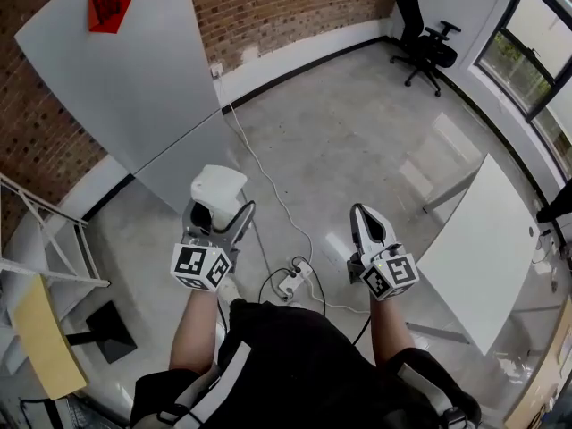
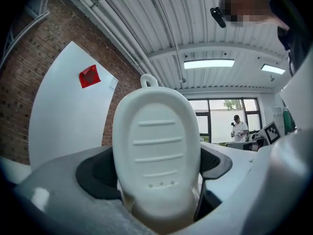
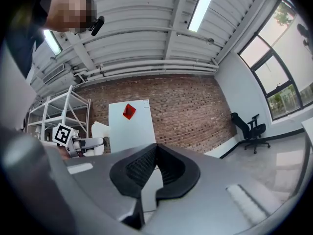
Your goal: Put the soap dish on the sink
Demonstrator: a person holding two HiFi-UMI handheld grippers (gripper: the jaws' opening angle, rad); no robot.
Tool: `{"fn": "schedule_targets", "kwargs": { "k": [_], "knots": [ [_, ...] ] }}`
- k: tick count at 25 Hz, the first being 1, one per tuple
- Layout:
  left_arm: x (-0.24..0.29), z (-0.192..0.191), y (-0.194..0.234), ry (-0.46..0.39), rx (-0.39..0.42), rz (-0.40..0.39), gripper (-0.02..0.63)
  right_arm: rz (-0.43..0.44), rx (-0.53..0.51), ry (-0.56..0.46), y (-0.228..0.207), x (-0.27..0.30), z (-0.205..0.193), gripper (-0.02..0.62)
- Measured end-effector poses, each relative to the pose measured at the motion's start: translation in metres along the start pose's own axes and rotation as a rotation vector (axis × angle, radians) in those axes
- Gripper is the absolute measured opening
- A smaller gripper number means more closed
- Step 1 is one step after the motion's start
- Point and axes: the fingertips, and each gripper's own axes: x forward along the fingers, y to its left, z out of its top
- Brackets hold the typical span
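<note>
A white oval soap dish (image 1: 217,187) with ribbed slots and a small hanging loop is clamped upright in my left gripper (image 1: 213,224). It fills the middle of the left gripper view as the soap dish (image 2: 156,153), with the dark pads (image 2: 95,173) pressed on both sides. My right gripper (image 1: 368,230) is held out beside it, about level, jaws closed together with nothing between them; its black pads (image 3: 137,170) meet in the right gripper view. The left gripper and dish also show at the far left as the soap dish (image 3: 100,129). No sink is in view.
A large white panel (image 1: 134,70) with a red marker (image 1: 109,5) leans on the brick wall. A power strip (image 1: 293,280) and cables lie on the concrete floor. A white table (image 1: 487,248) stands right, metal shelving (image 1: 36,239) left, an office chair (image 1: 427,38) far back.
</note>
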Motion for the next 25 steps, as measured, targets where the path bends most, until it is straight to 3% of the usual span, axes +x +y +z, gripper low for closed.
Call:
{"fn": "schedule_targets", "kwargs": {
  "k": [7,15,25],
  "knots": [
    [-0.056,0.013,0.045,-0.014,0.026,0.113,0.460,0.110,-0.011,0.052,0.048,0.040,-0.025,0.006],
    [-0.132,0.024,0.145,-0.027,0.039,0.287,0.460,0.279,-0.012,0.068,0.141,0.127,-0.045,0.006],
    [-0.216,0.046,0.253,-0.090,0.043,0.449,0.460,0.449,-0.032,0.086,0.259,0.220,-0.071,0.006]
  ]
}}
